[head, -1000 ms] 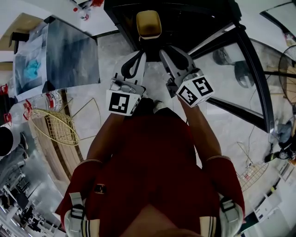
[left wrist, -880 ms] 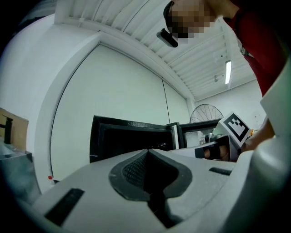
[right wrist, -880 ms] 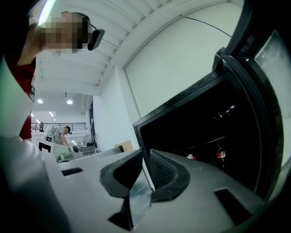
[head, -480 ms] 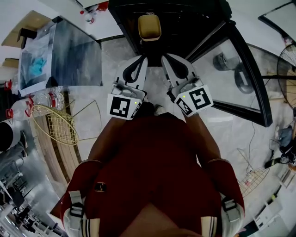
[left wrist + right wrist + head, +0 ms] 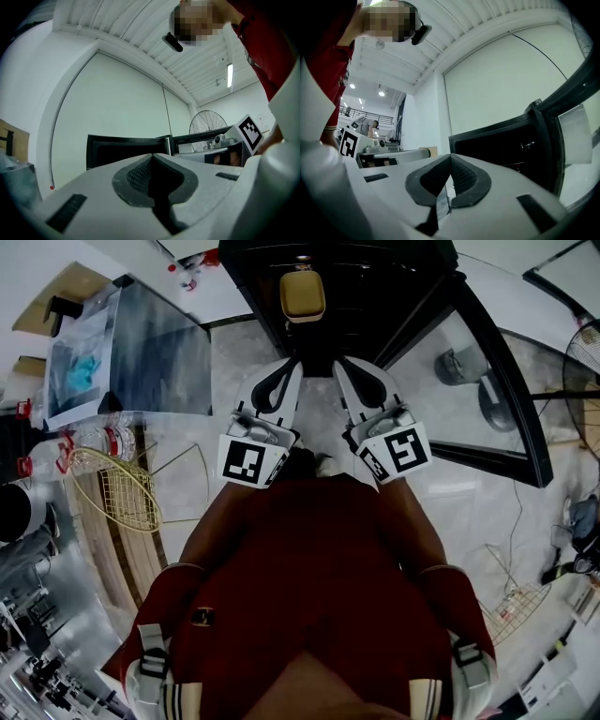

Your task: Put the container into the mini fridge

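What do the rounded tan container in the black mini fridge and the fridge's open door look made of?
Rounded tan container: probably plastic, smooth with a soft sheen; its rim catches a pale highlight. Open fridge door: a clear pane, likely glass, in a glossy black frame; the pale floor shows through it.

Floor: pale, marble-patterned tile.

Left side, head view:
- A yellow wire basket lies on the floor, just beside a slatted wooden panel.
- Clear plastic bottles with red caps lie near the basket's upper edge.
- Above them stands a grey flat-topped unit. A blue item, possibly a cloth, lies at its left.

Right side: a thin cable trails across the floor.

Left gripper view: a pedestal fan stands by the white wall.
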